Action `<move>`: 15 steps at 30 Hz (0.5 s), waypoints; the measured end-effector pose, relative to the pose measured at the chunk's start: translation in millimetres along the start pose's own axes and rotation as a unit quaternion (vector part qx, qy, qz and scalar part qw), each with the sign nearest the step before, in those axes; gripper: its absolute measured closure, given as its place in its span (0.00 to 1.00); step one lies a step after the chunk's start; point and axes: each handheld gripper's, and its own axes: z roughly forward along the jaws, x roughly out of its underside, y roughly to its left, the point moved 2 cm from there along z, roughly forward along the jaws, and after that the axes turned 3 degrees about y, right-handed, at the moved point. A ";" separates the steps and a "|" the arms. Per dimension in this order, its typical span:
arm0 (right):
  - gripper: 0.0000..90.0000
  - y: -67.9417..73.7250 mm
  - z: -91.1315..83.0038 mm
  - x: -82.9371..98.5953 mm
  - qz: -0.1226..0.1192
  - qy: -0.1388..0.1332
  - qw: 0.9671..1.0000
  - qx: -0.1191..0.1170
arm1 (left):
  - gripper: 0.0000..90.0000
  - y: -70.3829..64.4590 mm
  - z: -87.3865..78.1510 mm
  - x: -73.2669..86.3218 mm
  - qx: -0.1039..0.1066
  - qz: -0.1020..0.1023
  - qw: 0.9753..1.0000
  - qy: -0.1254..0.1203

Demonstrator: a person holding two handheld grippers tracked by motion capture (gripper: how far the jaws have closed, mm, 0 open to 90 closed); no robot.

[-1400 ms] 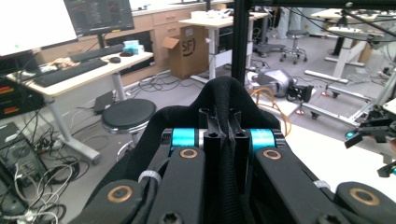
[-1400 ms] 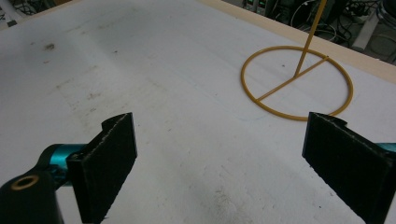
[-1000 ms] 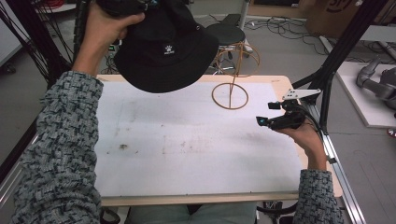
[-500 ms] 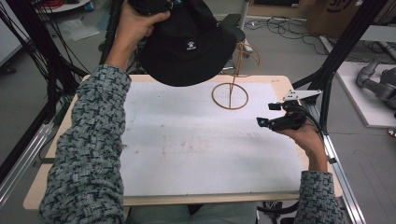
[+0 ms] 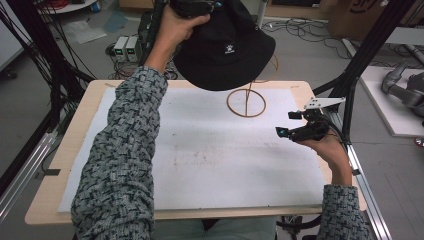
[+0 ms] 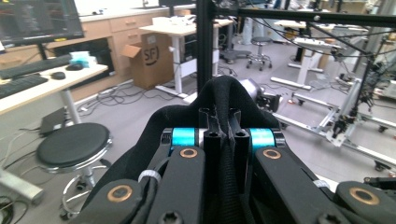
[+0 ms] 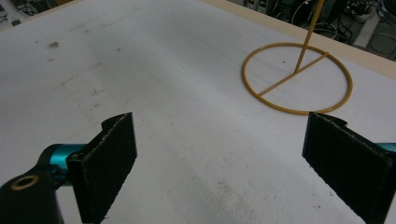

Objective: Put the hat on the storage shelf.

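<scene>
Black fabric of a bucket hat [image 5: 225, 45] hangs from the left gripper [image 5: 192, 6], raised high over the far edge of the table [image 5: 70, 150]. In the left gripper view the two jaws stand pressed together on a fold of the hat's cloth [image 6: 224, 93], so the grip looks firm, with the crown bulging just beyond the jaw tips.

Below and a little to the right of those jaws stands a thin gold wire stand [image 5: 246, 102], its ring base flat on the white mat [image 5: 210, 145] and its stem rising behind the brim. The right gripper [image 5: 295, 125] hovers low over the mat, jaws spread wide and holding nothing; the ring base [image 7: 297, 78] lies ahead of them, well apart.

The step in hand seems to be carrying the hat to the stand. The next move likely calls for centring the crown over the top of the stem, which the hat hides here, then lowering before the left jaws let go. The free gripper could steady the base if it tips.
</scene>
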 end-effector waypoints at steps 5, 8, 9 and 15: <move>0.11 -1.3 -4.1 3.6 0.005 -0.002 1.000 0.003 | 0.98 -5.5 26.5 4.0 0.003 0.003 1.000 0.015; 0.11 0.1 -5.9 3.8 0.006 -0.004 1.000 0.001 | 0.98 -4.4 38.7 9.9 0.006 0.002 1.000 0.019; 0.11 0.3 -6.1 3.6 0.003 -0.006 1.000 0.001 | 0.98 -3.6 42.1 11.8 0.007 0.000 1.000 0.021; 0.11 0.8 -3.8 3.8 0.003 0.000 1.000 -0.001 | 0.98 2.5 56.9 23.8 0.005 -0.008 0.999 0.038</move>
